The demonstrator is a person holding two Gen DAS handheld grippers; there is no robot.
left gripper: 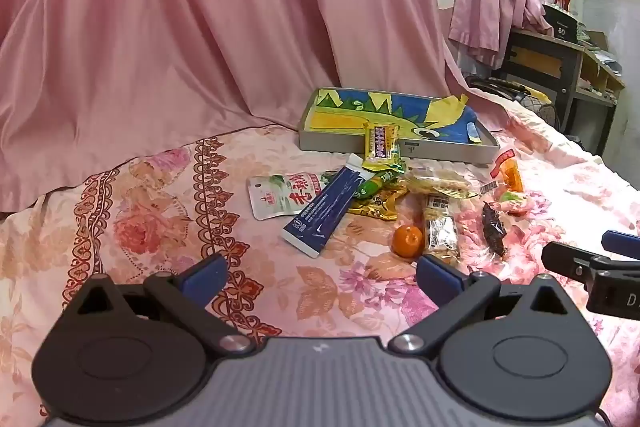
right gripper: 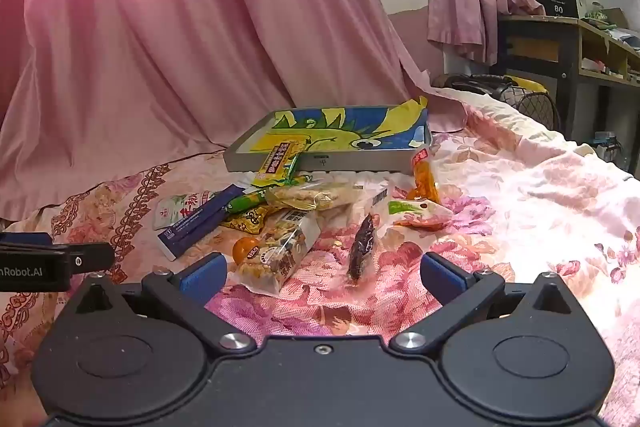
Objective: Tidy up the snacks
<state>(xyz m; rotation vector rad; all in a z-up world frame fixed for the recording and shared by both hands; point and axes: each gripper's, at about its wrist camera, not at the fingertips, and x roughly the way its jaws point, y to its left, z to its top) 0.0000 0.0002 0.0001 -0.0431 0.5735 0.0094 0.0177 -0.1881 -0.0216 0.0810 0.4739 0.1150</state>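
- Two grippers hover low over the floral bedspread (left gripper: pixel 132 227), both empty; judged from this, sorting has not begun and the step in hand is the approach to a first pick
- Left gripper (left gripper: pixel 320 273): jaws spread wide, nothing between them; it points at the blue tube (left gripper: pixel 328 205) and the white pouch (left gripper: pixel 280 195), which lie at the left end of the snack pile
- Snack pile: a yellow bar (left gripper: pixel 381 143) leans on the front wall of the tray (left gripper: pixel 340 143), which otherwise seems to hold only its printed liner; the orange fruit (left gripper: pixel 407 241), the clear cracker pack (right gripper: pixel 276 255) and the dark wrapped piece (right gripper: pixel 362 247) lie loose on the bedspread, well short of the tray
- Right gripper (right gripper: pixel 324 273): jaws equally wide, holding nothing, levelled just short of the cracker pack and the dark piece
- Next move, as a judgement: advance either gripper over one item, close on it, carry it to the tray; the soft wrappers likely call for a light, centred grip
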